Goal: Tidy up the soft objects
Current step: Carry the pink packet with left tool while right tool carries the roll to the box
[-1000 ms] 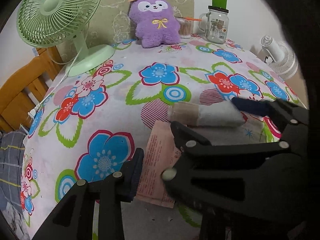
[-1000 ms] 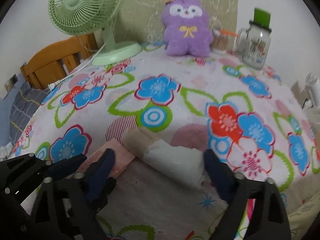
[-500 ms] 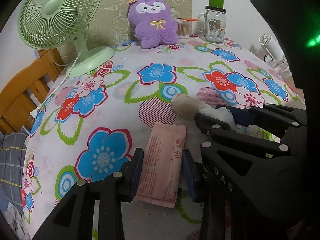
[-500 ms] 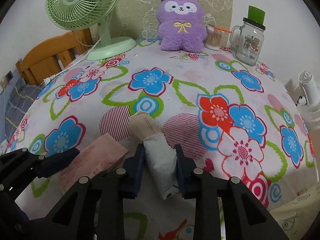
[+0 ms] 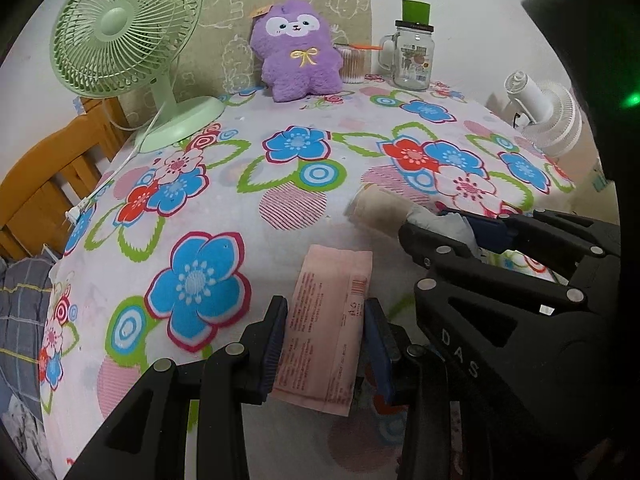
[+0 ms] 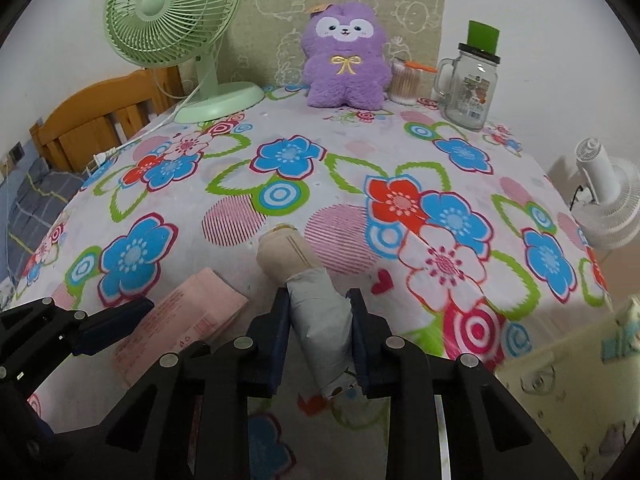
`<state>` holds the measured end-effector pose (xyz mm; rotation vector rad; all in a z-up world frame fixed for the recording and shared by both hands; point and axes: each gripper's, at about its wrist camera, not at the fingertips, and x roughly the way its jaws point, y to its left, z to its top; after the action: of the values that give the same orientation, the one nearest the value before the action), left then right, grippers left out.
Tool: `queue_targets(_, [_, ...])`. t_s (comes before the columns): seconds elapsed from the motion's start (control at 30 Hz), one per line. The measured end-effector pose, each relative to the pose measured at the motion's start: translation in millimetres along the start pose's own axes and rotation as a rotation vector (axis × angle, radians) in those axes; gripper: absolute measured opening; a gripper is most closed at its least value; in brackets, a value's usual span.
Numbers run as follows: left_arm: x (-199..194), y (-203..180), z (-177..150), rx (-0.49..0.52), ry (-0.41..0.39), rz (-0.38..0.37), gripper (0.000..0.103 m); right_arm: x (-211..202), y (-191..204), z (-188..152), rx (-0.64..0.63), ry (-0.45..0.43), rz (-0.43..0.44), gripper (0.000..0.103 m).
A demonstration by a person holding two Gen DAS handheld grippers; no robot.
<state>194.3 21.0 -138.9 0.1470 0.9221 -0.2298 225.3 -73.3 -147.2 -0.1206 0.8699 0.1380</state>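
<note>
My left gripper (image 5: 325,320) is shut on a flat pink packet (image 5: 332,276), which sticks out forward over the floral tablecloth (image 5: 224,184). My right gripper (image 6: 319,308) is shut on a rolled soft bundle (image 6: 286,254). Its grey part sits between the pads and its beige end points away from me. In the left wrist view the right gripper (image 5: 444,222) is close on the right with the roll (image 5: 378,208) in it. The right wrist view shows the pink packet (image 6: 180,320) at lower left. A purple plush toy (image 6: 346,56) sits upright at the back.
A green desk fan (image 6: 172,12) stands back left, its cord trailing off the left edge. A glass mug jar (image 6: 470,88) and a tub of cotton swabs (image 6: 404,86) stand beside the plush. A white fan (image 6: 608,204) is beyond the right edge, a wooden frame (image 6: 104,116) on the left.
The right gripper's jaws came together on the roll, which now lies lengthwise between them instead of crosswise. Both grippers have shifted a little with their loads.
</note>
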Motion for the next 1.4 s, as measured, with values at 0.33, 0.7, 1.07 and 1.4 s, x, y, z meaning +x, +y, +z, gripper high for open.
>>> queue_targets(0.33, [-22,-15,-22,0.010,-0.020,0.013,0.039,-33,-7,-19,0.013,-0.040,-0.008,0.030])
queue_targets(0.7, [-47,-30,-36,-0.009,-0.051,0.027,0.039,-71,-9,-39,0.004,-0.075,0.011,0.030])
queue_targets(1.07, [-66,-45,-47,-0.026,-0.081,0.040,0.039,-101,-12,-57,0.005,-0.103,0.029,0.030])
queue_targets(1.4, [-84,-58,-55,-0.028,-0.117,0.064,0.040,-125,-13,-71,0.000,-0.127,0.039,0.030])
